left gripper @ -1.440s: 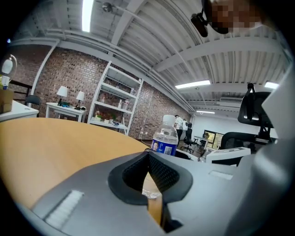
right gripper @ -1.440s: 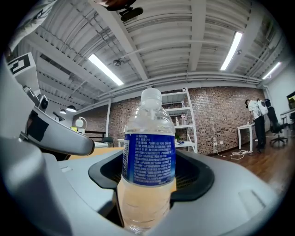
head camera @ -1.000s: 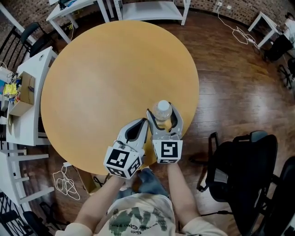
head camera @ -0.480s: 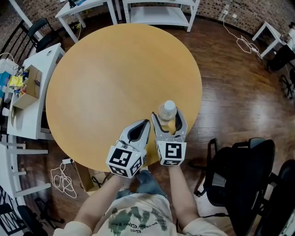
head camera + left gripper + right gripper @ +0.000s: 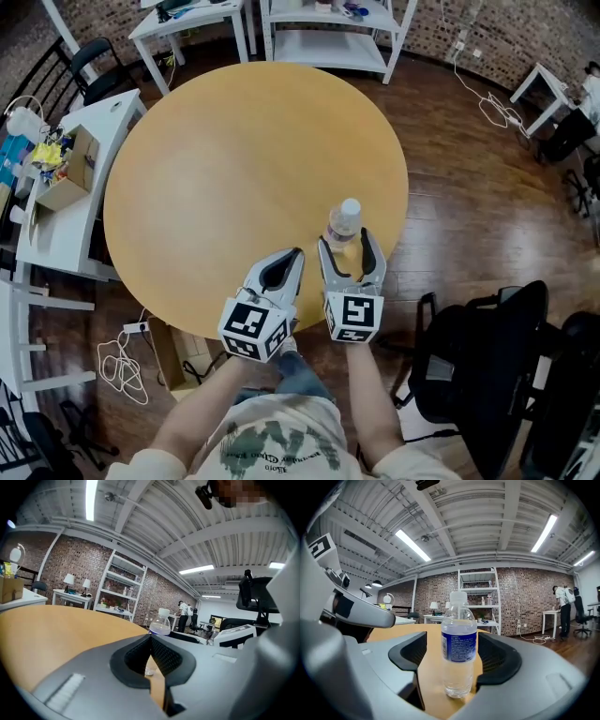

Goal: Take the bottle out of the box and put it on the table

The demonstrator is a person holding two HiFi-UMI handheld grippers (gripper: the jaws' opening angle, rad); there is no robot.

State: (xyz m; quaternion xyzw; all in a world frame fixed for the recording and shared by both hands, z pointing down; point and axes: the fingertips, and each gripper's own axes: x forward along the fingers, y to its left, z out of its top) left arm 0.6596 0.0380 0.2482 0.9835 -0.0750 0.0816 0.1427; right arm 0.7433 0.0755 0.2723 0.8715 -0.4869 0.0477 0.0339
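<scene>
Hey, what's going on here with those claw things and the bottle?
A person holds a claw in each hand at a round wooden table. The right claw is open around a water bottle standing upright near the table's edge, not touching it. The left claw is shut and empty beside it.

Side by side: left grey marker-cube gripper (image 5: 295,256) jaws were together, right grey marker-cube gripper (image 5: 345,246) jaws stood apart.

One clear, blue-labelled plastic bottle (image 5: 344,223); one round tan wooden table (image 5: 225,169); two grey grippers, left gripper (image 5: 296,255) and right gripper (image 5: 345,240).
</scene>
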